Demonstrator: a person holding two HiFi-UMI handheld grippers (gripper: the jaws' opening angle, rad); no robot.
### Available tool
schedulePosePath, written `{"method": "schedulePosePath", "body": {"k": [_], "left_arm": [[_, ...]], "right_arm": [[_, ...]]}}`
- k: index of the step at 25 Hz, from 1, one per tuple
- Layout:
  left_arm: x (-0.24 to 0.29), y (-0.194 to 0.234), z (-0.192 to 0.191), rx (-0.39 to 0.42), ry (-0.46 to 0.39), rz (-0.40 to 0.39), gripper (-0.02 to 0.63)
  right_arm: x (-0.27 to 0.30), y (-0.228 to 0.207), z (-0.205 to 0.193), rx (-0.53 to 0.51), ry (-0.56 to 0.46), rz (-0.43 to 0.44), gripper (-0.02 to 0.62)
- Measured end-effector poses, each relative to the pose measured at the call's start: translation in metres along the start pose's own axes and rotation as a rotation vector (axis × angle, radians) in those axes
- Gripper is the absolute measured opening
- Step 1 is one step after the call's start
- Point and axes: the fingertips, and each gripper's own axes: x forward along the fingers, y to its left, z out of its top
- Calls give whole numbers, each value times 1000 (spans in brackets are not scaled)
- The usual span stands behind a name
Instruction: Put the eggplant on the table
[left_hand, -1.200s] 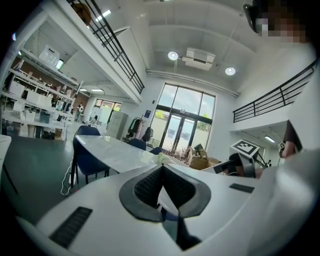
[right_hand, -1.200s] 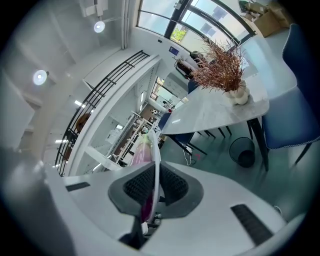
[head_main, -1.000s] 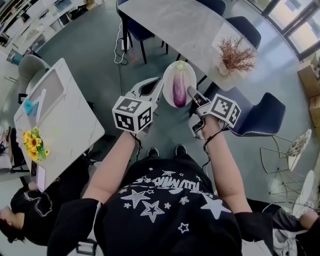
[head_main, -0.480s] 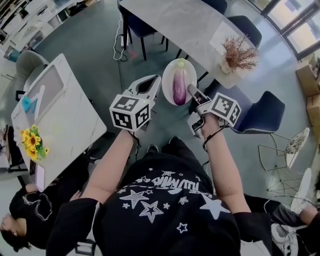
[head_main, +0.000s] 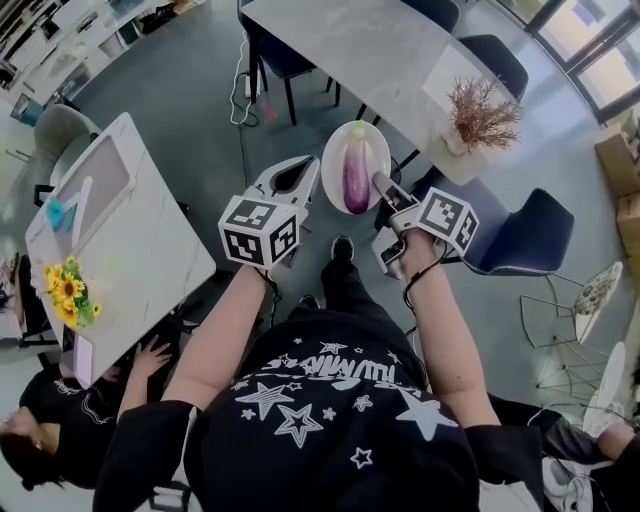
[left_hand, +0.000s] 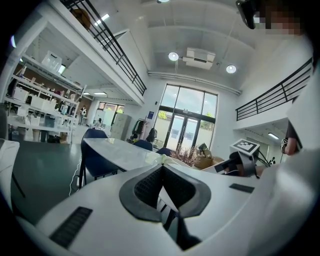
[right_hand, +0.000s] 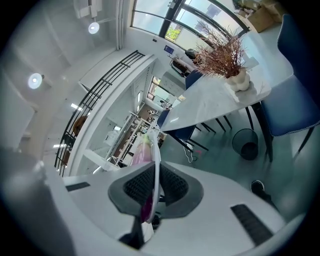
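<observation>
Since a second ago, one black shoe (head_main: 341, 247) has stepped forward. The round white plate (head_main: 338, 150) has stayed between the two grippers. It is near the edge of the long grey stone-look bench (head_main: 360, 50) but not over it yet.

In the head view, the purple eggplant (head_main: 356, 172) lies on the plate, up in the air above the floor. The left hand-held gripper (head_main: 312, 172) pinches the plate's left rim. The right hand-held gripper (head_main: 380, 183) pinches its right rim. A dry brown plant in a white pot (head_main: 478, 112) stands on the near end of the bench.

In the left gripper view, the jaws are squeezed together on a thin white edge, which looks like the plate's rim. The bench is ahead.

In the right gripper view, the jaws are closed on the plate's rim, seen edge-on. The eggplant's purple side is just beside it.

The eggplant is round and lies loose. I think that if the plate tips while the person walks, the eggplant could roll off onto the floor. If one pinch slips, the plate could drop. Setting it down too close to the plant could knock the plant over.
</observation>
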Motion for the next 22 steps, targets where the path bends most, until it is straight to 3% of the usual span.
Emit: {"method": "schedulePosePath", "body": {"k": [10,22], "left_arm": [[48,33,14,-9,1,26,8],[145,88,47,-15,13,79,8]], "right_arm": [[47,-12,41,5,24,11,25],[136,-29,131,9,65,50,25]]}}
